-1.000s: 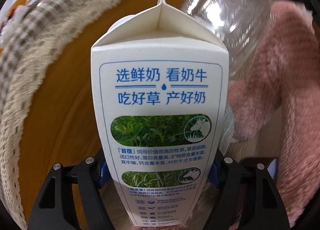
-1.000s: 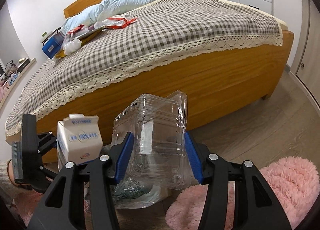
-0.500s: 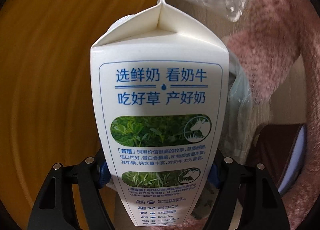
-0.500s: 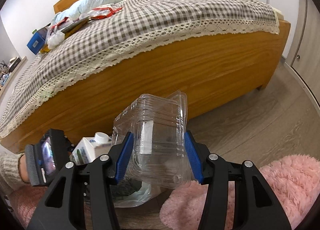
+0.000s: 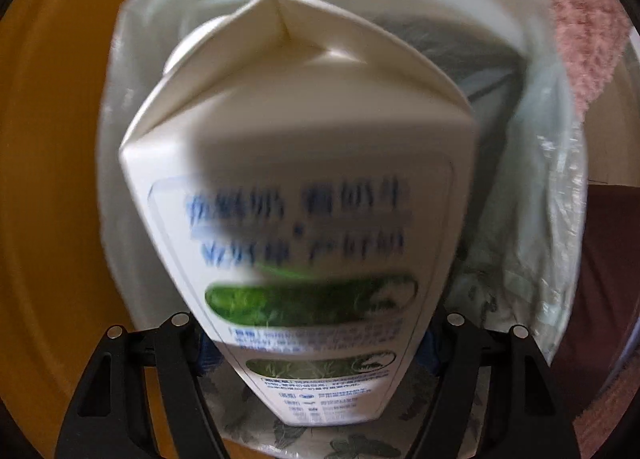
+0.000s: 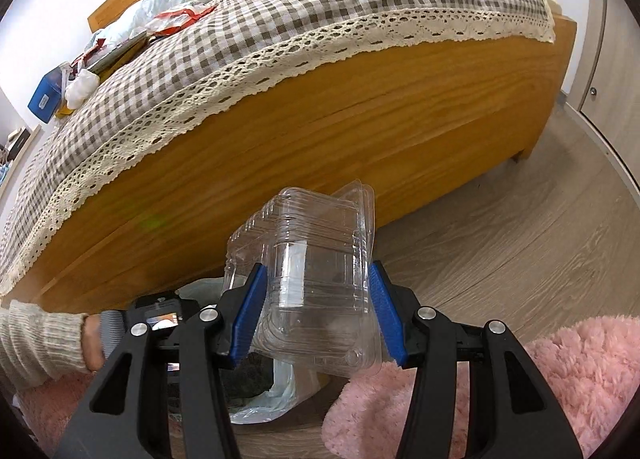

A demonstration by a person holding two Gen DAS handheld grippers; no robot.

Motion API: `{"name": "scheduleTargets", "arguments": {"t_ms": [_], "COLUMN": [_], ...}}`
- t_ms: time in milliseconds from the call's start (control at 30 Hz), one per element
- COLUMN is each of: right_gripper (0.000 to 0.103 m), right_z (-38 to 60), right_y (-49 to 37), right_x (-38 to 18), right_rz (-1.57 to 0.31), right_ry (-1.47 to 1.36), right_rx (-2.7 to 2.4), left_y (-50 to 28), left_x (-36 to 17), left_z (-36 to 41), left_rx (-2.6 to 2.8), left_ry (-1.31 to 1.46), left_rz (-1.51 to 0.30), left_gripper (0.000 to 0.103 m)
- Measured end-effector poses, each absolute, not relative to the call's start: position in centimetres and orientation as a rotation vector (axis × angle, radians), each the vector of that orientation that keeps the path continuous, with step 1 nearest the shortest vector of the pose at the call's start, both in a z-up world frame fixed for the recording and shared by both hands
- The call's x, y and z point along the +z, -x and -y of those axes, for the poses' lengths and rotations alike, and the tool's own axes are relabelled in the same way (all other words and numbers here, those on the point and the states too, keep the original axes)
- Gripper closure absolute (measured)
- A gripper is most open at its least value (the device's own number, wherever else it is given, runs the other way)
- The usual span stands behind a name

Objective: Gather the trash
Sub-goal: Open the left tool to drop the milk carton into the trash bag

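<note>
Your left gripper point(image 5: 316, 343) still squeezes the milk carton point(image 5: 296, 195), but now it has dropped nose-first into the lined trash bin point(image 5: 560, 219). Let go next. Your right gripper point(image 6: 316, 315) waits at three o'clock, clamping the clear plastic box point(image 6: 316, 259).

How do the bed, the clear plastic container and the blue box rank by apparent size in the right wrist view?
1. Bed
2. Clear plastic container, enlarged by nearness to the camera
3. Blue box, far off, so true size is unsure
</note>
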State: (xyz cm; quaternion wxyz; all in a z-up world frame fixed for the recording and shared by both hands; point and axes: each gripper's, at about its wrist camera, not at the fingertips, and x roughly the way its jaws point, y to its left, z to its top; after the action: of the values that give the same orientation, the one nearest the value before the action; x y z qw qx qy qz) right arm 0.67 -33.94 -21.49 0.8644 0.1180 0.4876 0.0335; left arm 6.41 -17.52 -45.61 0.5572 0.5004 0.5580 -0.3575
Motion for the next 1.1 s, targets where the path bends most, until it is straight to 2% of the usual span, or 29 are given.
{"name": "scheduleTargets", "arguments": {"t_ms": [167, 533, 633, 700, 767, 967, 1033, 1100], "right_gripper": [0.052, 0.052, 0.052, 0.052, 0.052, 0.052, 0.052, 0.052], "right_z": [33.7, 33.6, 33.7, 33.6, 33.6, 33.9, 34.0, 34.1], "right_y": [-1.1, -1.4, -1.4, -1.4, -1.2, -0.7, -0.6, -0.5], "right_x": [-21.7, -21.7, -21.7, -21.6, -21.5, -21.4, -21.3, -21.3], "right_rz": [-1.029, -1.027, -1.024, -1.019, -1.014, -1.003, -0.999, -0.997], "right_ry": [-0.244, -0.247, -0.251, -0.252, -0.251, -0.260, -0.263, -0.265], "right_rx": [0.073, 0.078, 0.079, 0.082, 0.085, 0.087, 0.088, 0.092], "left_y": [-6.7, -8.7, -9.1, -9.5, -9.8, -9.4, -8.3, -7.2], "left_x": [-47.9, -49.3, -48.2, -47.1, -46.5, -44.7, -44.6, -44.2], "left_z": [18.4, 20.7, 21.2, 21.5, 21.7, 22.4, 21.7, 21.1], "left_rx": [-0.838, -0.764, -0.750, -0.764, -0.768, -0.787, -0.811, -0.816], "left_ry": [-1.226, -1.231, -1.191, -1.132, -1.090, -0.999, -0.970, -0.959], "left_rz": [-1.349, -1.394, -1.373, -1.369, -1.379, -1.386, -1.410, -1.423], "left_gripper": [0.033, 0.031, 0.023, 0.013, 0.011, 0.012, 0.018, 0.029]}}
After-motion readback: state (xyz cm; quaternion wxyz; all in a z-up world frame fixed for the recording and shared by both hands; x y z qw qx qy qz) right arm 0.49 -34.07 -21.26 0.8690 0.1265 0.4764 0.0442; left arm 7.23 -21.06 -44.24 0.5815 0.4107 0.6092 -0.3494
